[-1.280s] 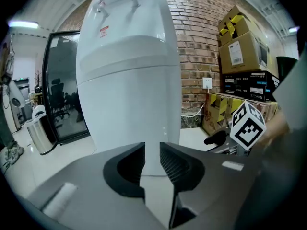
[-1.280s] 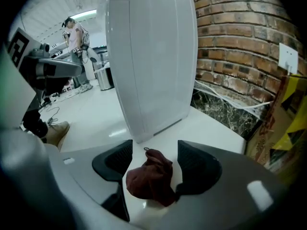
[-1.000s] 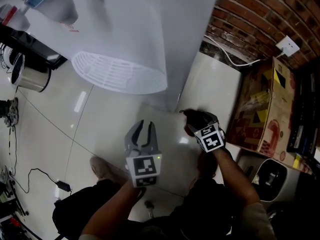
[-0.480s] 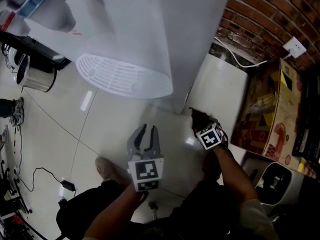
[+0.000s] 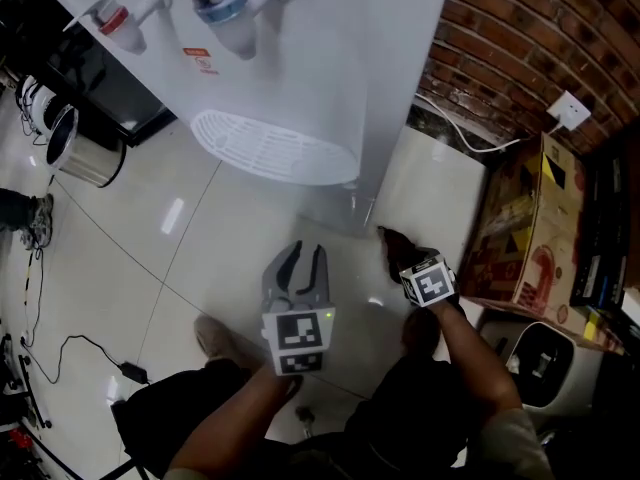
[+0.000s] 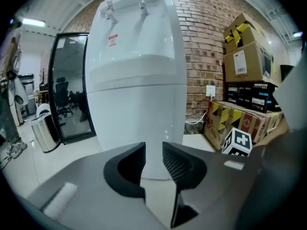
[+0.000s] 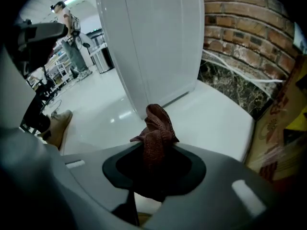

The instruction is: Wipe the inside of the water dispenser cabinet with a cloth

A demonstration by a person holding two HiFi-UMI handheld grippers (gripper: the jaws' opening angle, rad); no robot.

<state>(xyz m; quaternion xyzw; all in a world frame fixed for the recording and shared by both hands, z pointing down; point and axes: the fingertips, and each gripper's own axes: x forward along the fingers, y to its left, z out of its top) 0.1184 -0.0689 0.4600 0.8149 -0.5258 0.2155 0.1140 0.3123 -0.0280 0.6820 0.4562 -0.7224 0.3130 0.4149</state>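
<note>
Cloth (image 7: 156, 126) status: we've got it pinched in the right gripper (image 7: 154, 152). Its jaws have just been closing onto it, and a reddish-brown wad pokes out past the tips. It sits low beside the water dispenser (image 5: 300, 58) base, on the brick wall (image 5: 520, 38) side, short of touching. Left gripper (image 6: 153, 157) points at the dispenser front. Its jaws have just been opening to 1 narrow gap, nothing in it.

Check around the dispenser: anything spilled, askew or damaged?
Nothing spilled or damaged. The water dispenser stands upright; the right gripper has just closed further on the bunched cloth. Only a loose cable trails across the floor.
</note>
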